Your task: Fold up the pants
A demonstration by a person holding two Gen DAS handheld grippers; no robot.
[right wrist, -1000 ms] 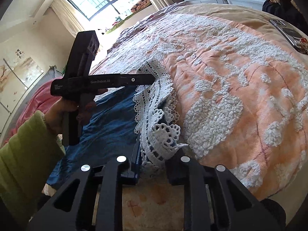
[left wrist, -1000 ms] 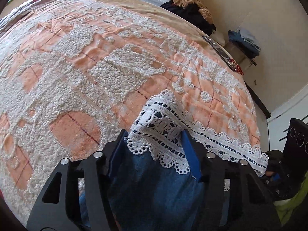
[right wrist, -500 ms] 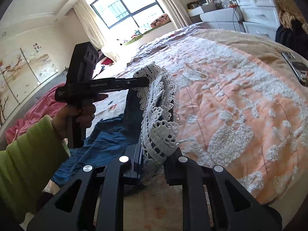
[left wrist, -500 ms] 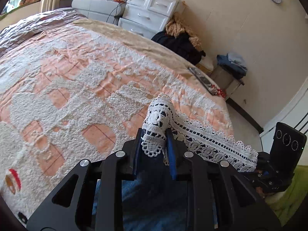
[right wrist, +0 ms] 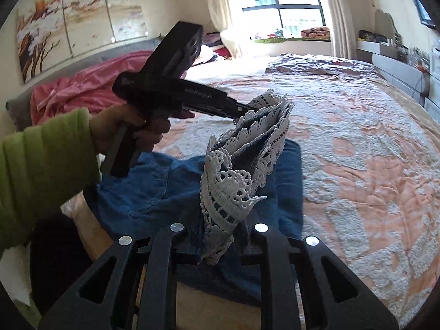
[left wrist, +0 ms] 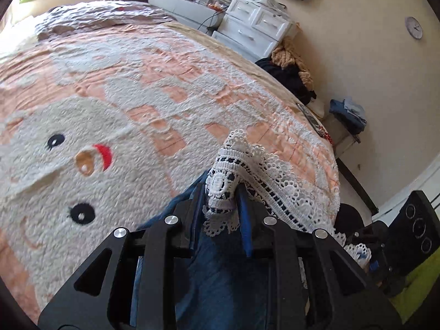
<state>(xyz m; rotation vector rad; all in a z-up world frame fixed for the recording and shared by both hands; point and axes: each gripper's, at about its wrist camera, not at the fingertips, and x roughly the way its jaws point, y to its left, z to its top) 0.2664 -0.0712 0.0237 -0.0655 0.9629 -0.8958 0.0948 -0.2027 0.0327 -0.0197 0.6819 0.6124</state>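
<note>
Blue denim pants (right wrist: 154, 192) with a white lace hem (right wrist: 247, 148) lie at the near edge of a peach and white tufted bedspread (left wrist: 137, 96). My left gripper (left wrist: 220, 206) has the bunched lace hem (left wrist: 275, 189) between its pads; its jaws are opening slightly, though the pads still press the lace. The right gripper (right wrist: 220, 236) is shut on the other end of the hem. The hem is raised and stretched between the two, with denim (left wrist: 228, 275) hanging below. In the right wrist view, a hand (right wrist: 123, 126) in a green sleeve (right wrist: 41, 159) holds the left gripper (right wrist: 247, 108).
A crumpled pink blanket (right wrist: 77, 90) lies at the head of the bed. White drawers (left wrist: 253, 27) and a heap of clothes (left wrist: 291, 71) stand past the far side. A flat dark device (left wrist: 310, 118) rests near the bed's right edge.
The left jaws closed from wide onto the lace. Both grippers rose off the bedspread and carried the hem across the bed, so the lace now hangs in the air between them.
</note>
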